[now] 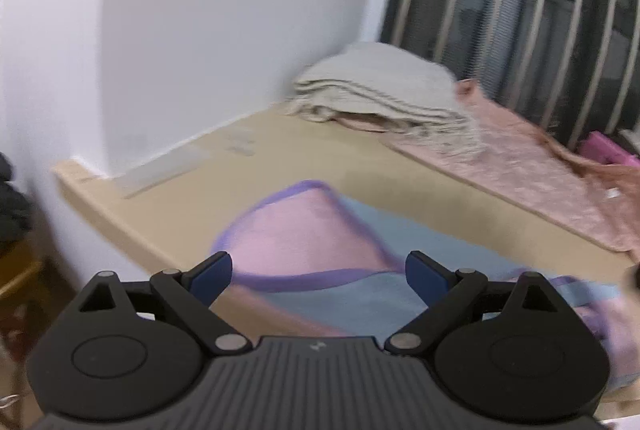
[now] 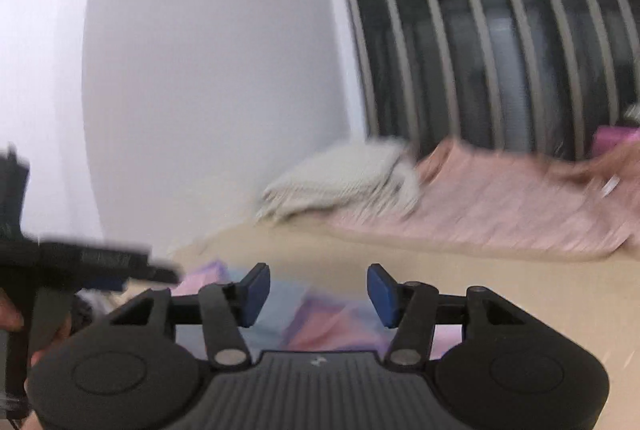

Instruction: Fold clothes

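A pink and light-blue garment (image 1: 316, 250) with purple trim lies on the beige surface (image 1: 280, 153), one pink corner folded over the blue part. My left gripper (image 1: 319, 276) hovers just above its near edge, jaws wide open and nothing between them. In the right wrist view the same garment (image 2: 320, 318) shows blurred under my right gripper (image 2: 319, 294), whose blue pads (image 2: 256, 294) stand apart with no cloth between them. The left gripper's black body (image 2: 80, 262) and the hand holding it appear at that view's left edge.
A folded grey-white blanket (image 1: 380, 89) sits at the back by the white wall (image 1: 200, 29). A pink blanket (image 1: 540, 173) spreads along the right under a barred window (image 1: 520, 9). The surface's left edge (image 1: 100, 205) drops off beside dark clutter.
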Available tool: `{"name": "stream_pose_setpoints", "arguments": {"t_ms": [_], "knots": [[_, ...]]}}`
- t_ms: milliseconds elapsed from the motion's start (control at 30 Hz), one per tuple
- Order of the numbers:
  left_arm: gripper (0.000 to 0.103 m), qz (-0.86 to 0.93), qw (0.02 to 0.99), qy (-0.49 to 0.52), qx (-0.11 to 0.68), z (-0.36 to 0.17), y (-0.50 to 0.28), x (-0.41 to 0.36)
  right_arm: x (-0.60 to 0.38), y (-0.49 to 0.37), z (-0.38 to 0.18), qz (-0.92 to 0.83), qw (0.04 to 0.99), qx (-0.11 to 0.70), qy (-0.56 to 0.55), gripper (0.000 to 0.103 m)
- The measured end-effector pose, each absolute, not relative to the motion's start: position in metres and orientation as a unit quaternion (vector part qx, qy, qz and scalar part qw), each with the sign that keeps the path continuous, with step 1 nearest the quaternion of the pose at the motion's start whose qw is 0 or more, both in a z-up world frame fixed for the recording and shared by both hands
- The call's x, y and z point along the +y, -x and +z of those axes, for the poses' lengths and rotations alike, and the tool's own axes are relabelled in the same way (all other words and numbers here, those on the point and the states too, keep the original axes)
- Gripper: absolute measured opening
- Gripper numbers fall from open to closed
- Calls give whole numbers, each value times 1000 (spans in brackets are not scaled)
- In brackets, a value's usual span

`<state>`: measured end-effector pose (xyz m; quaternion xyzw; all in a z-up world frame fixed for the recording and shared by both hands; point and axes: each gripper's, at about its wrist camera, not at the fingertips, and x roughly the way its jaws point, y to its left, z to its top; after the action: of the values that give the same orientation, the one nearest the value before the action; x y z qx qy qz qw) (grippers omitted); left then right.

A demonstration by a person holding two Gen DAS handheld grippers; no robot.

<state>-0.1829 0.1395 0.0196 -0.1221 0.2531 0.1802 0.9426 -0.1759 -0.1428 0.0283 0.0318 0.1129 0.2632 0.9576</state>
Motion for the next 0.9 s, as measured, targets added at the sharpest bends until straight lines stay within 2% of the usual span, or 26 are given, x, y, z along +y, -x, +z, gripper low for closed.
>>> {"name": "stream_pose_setpoints", "arguments": {"t_ms": [33, 67, 100, 167, 200, 267, 333, 367, 400, 467, 533, 600, 667, 733, 800, 900], "knots": [[95, 195, 940, 114, 255, 18, 184, 139, -151, 175, 29, 247, 961, 118, -27, 52], [95, 211, 937, 107, 256, 15, 184, 139, -157, 169, 24, 226, 964, 140, -18, 42], [95, 228, 934, 104, 254, 13, 183, 139, -159, 161, 16, 213, 963, 166, -10, 28], [95, 257, 927, 110, 252, 7, 183, 141, -153, 142, -4, 205, 952, 226, 14, 24], [95, 263, 924, 115, 252, 5, 183, 143, -147, 140, -10, 206, 951, 230, 29, 23], [95, 272, 921, 117, 252, 2, 188, 145, -139, 139, 1, 215, 951, 215, 63, 25], [95, 285, 918, 108, 253, -1, 191, 148, -140, 130, 28, 248, 947, 193, 64, 42], [95, 292, 916, 104, 254, -3, 193, 150, -139, 122, 44, 267, 943, 187, 72, 62], [95, 294, 915, 106, 254, -4, 193, 152, -133, 111, 57, 291, 933, 190, 94, 70], [92, 286, 914, 124, 260, -2, 192, 159, -111, 86, 77, 349, 904, 202, 145, 69], [76, 279, 911, 139, 270, -2, 191, 164, -80, 59, 88, 408, 866, 214, 192, 66], [76, 278, 907, 148, 279, -1, 190, 167, -36, 38, 89, 450, 831, 232, 231, 65], [71, 288, 905, 149, 275, 0, 191, 166, 11, 23, 86, 483, 799, 245, 263, 64], [54, 292, 907, 140, 270, 1, 191, 162, 52, 13, 78, 511, 770, 261, 278, 62], [53, 293, 909, 127, 268, 2, 188, 160, 87, 3, 66, 523, 749, 283, 293, 56], [50, 294, 906, 138, 271, 0, 182, 166, 114, -20, 44, 520, 735, 298, 318, 54]]}}
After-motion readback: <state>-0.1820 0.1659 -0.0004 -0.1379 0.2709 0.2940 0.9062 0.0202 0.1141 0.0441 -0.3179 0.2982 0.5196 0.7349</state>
